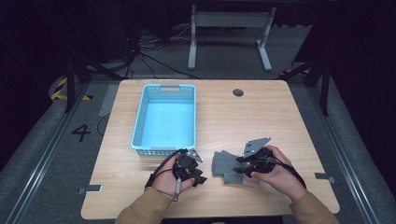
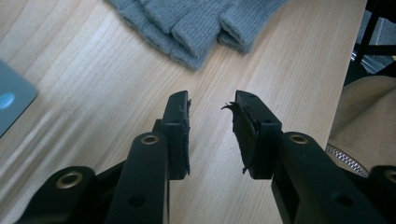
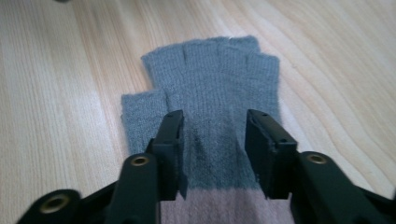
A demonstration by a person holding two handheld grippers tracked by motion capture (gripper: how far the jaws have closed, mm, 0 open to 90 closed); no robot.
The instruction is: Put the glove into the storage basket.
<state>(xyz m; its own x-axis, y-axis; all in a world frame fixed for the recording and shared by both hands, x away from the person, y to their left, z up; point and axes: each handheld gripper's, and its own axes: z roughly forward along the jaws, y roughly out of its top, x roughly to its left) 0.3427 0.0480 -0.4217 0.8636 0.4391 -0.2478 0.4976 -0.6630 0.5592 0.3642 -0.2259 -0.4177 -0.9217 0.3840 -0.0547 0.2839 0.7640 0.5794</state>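
Both forearms in tan sleeves come in at the near table edge, each hand holding one gripper. One grey fingerless glove [image 3: 210, 88] with a pale pinkish cuff lies flat on the wooden table [image 1: 280, 116]. Spread jaws of the right gripper [image 3: 214, 135] straddle its palm, gripping nothing. Left gripper [image 2: 211, 119] is also parted and empty, over bare wood, with the glove's finger ends just ahead of it. One light blue plastic basket [image 1: 164, 116] sits farther back on the left, apart from the glove. A small dark round grommet [image 1: 238, 92] sits near the far edge
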